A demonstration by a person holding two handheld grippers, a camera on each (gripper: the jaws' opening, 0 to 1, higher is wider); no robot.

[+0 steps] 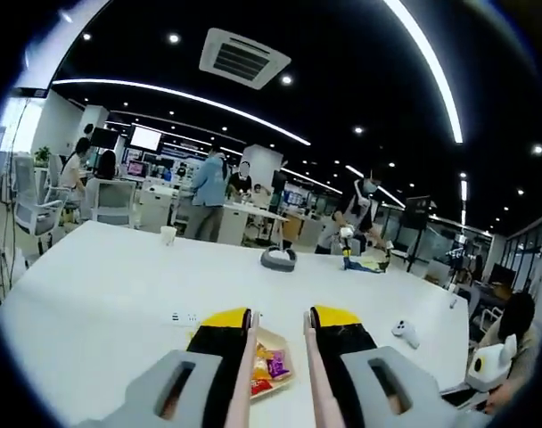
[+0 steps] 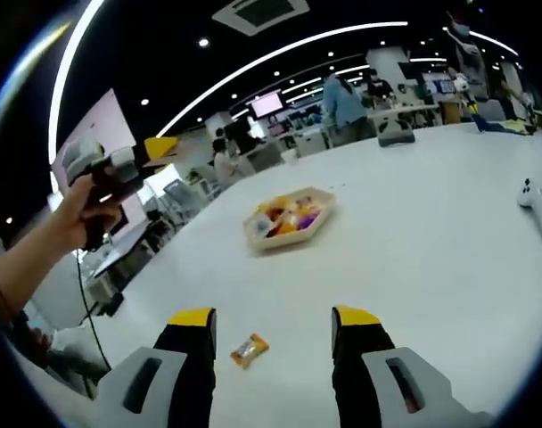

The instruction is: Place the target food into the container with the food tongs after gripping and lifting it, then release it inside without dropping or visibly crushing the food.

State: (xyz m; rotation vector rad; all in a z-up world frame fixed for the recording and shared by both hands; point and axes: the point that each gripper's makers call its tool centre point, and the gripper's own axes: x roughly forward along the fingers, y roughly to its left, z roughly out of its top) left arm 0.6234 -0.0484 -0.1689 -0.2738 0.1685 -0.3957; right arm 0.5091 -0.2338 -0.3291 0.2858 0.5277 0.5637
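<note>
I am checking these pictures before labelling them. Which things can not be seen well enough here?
- Tray, left gripper view: the jaws cover most of it, so its full contents are hidden.
- Tray snacks, right gripper view: too small to name.
- Orange packet between the right jaws: print too small to read.
- Left gripper, right gripper view: its jaws are cut short by the hand and angle, so open or shut is unclear there.
- White controller: cut off by the edge.
</note>
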